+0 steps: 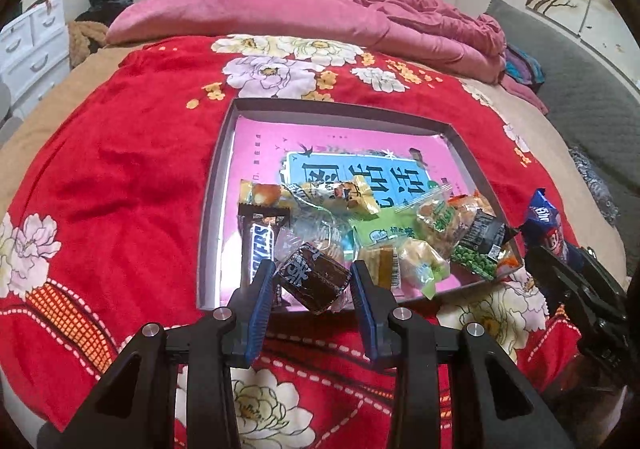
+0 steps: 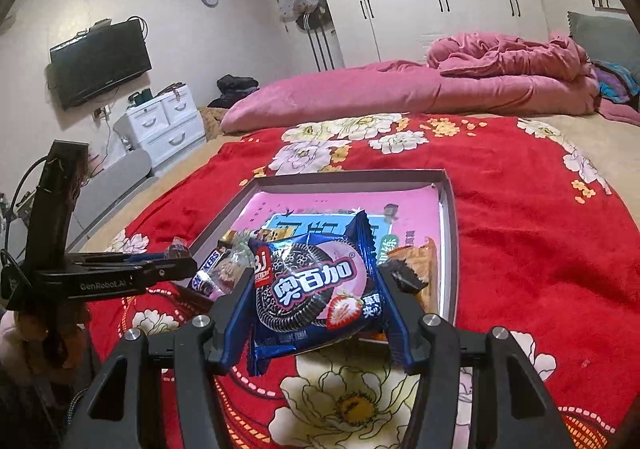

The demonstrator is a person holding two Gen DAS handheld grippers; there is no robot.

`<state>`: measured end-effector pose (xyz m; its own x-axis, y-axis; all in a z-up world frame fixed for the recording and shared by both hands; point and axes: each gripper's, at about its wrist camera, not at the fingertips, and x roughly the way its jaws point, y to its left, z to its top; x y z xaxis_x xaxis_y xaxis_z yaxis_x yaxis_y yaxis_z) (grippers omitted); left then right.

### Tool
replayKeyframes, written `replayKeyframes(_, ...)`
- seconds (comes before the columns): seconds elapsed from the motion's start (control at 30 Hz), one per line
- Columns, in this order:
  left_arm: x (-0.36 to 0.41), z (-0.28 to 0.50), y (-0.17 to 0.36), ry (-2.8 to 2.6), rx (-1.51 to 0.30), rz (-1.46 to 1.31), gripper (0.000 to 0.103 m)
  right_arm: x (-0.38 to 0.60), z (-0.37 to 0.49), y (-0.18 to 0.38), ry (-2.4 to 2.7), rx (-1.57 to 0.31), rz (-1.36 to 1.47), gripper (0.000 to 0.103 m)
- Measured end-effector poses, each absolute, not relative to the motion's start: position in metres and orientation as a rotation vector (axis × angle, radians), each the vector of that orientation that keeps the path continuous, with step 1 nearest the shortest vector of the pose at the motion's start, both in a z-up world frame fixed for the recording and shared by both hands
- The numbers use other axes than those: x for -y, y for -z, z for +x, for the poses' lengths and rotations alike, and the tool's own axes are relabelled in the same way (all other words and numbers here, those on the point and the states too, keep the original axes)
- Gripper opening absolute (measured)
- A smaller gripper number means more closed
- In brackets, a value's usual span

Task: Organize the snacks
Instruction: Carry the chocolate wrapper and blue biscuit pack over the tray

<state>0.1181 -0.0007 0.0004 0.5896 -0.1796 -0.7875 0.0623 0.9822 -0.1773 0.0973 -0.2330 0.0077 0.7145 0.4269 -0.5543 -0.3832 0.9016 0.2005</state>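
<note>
A shallow grey box [image 1: 218,169] with a pink lining lies on the red flowered blanket and holds several snack packs. My left gripper [image 1: 314,273] is shut on a brown wrapped cake [image 1: 312,275], held over the box's near edge beside a Snickers bar [image 1: 260,245]. My right gripper [image 2: 314,289] is shut on a blue strawberry sandwich-cookie pack [image 2: 316,289], held above the box's near edge [image 2: 448,249]. The cookie pack also shows in the left wrist view [image 1: 544,221] at the right, outside the box. A green pea pack [image 1: 478,249] lies in the box's near right corner.
The red blanket [image 1: 120,177] covers a bed. A pink quilt [image 1: 280,13] is piled along the far side. White drawers [image 2: 164,125] and a wall TV [image 2: 100,63] stand to the left. The left gripper [image 2: 176,263] shows in the right wrist view at left.
</note>
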Motion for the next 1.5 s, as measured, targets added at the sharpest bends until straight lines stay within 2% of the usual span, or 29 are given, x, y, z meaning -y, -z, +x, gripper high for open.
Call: replayKeyframes(1.5, 0.011, 0.137, 0.029, 0.115, -0.985, -0.104, 0.039, 0.202, 0.135, 0.012, -0.425, -0.668, -0.008, 0.058)
